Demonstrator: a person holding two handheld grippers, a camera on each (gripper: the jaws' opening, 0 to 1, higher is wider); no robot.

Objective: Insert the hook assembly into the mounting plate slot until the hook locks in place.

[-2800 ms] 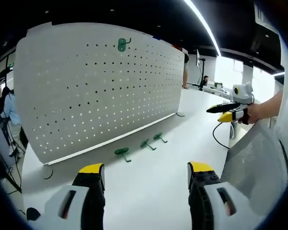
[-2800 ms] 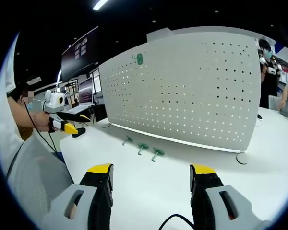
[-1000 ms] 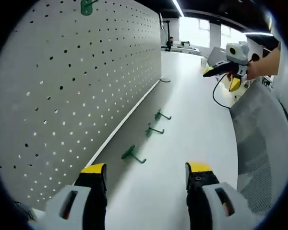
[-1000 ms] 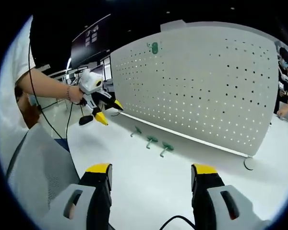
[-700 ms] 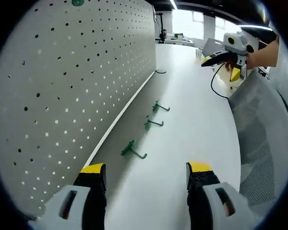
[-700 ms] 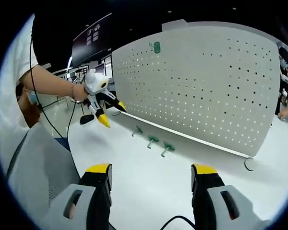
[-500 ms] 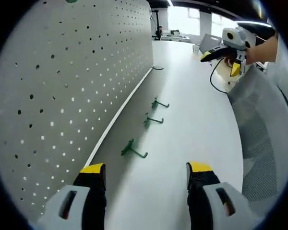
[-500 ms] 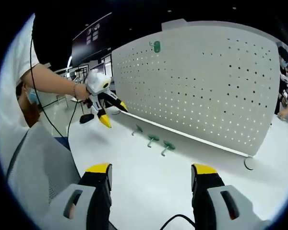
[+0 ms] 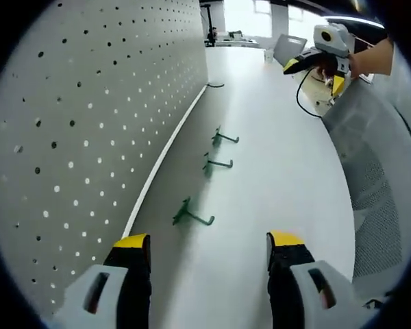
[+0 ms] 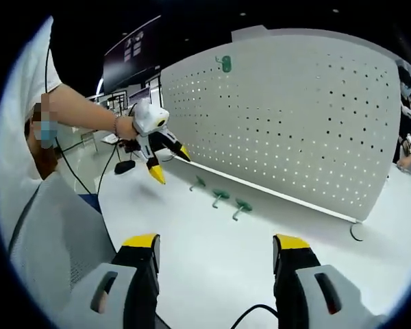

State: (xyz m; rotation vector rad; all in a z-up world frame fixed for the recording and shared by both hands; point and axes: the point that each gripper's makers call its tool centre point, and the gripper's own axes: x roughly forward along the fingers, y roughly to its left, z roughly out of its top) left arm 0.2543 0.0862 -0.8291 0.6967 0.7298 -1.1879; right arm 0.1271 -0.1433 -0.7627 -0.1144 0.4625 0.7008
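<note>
A white pegboard (image 9: pixel 89 103) stands upright on the white table (image 9: pixel 274 185), running along the left of the left gripper view. Three green hooks lie in a row at its foot: the nearest hook (image 9: pixel 188 214), the middle hook (image 9: pixel 212 164), the far hook (image 9: pixel 222 137). My left gripper (image 9: pixel 209 250) is open and empty, a short way short of the nearest hook. In the right gripper view the pegboard (image 10: pixel 294 116) carries one mounted green hook (image 10: pixel 224 63) near its top, and the left gripper (image 10: pixel 171 164) hovers open just left of the three loose hooks (image 10: pixel 220 197). My right gripper (image 10: pixel 216 250) is open, well back from them.
A grey mesh chair back (image 9: pixel 377 178) borders the table's near side, also the chair back (image 10: pixel 48 240). The right gripper (image 9: pixel 314 75) hangs over the far table with its black cable (image 9: pixel 303 96). A dark ring (image 10: pixel 357 233) lies by the board's end.
My left gripper has swung in along the pegboard toward the loose hooks; the mounted hook slid out of its view's top. The right gripper has stayed almost still.
</note>
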